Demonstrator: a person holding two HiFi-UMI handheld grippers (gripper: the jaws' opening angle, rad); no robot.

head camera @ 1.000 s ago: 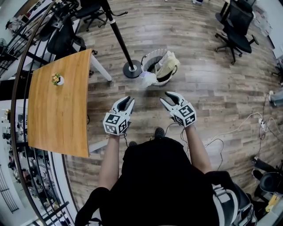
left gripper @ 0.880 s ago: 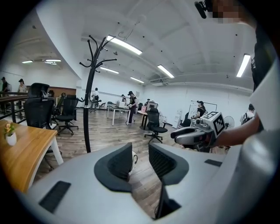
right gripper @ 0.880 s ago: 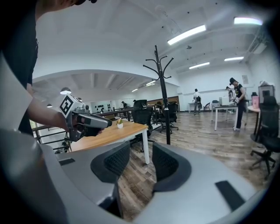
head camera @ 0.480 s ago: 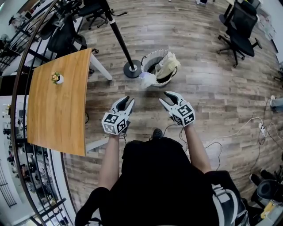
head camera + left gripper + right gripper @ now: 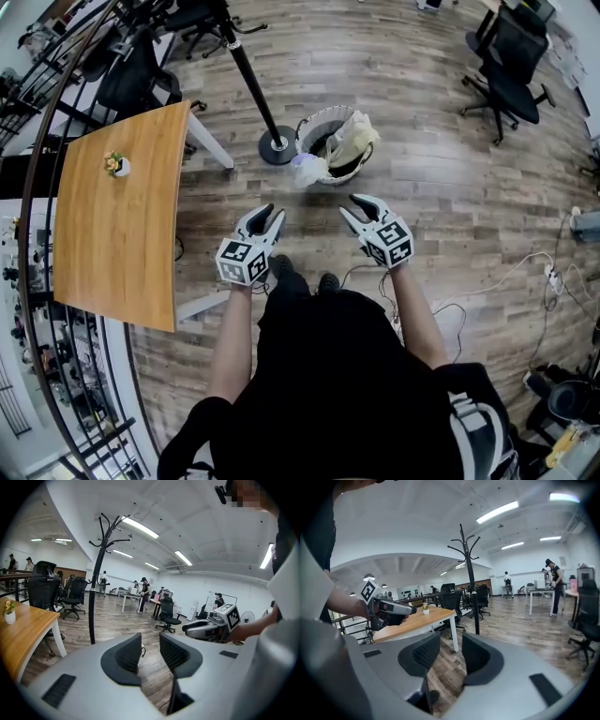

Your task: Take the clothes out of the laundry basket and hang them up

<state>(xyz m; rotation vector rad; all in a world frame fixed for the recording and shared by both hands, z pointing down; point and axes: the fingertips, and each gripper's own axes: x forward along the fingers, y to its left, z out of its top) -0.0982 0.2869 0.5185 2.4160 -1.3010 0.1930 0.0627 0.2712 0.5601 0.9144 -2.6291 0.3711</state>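
Wooden floor [image 5: 441,197] bears the laundry basket [image 5: 314,122], clothes [image 5: 352,139] still inside, nothing hung; short of it the left gripper [image 5: 273,214], jaws just widened, and right gripper [image 5: 350,205], jaws just narrowed, gape empty.

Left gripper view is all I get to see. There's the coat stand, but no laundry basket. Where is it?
Observer: The laundry basket stands on the floor, right beside the coat stand's round base and to its right in the head view.
Operator: Are there clothes in it?
Observer: Yes. A cream garment hangs over its right side, and a pale one hangs over the near rim.
Operator: Is the other gripper holding something?
Observer: No. The right gripper has its jaws apart, having just closed a little, with nothing between them.
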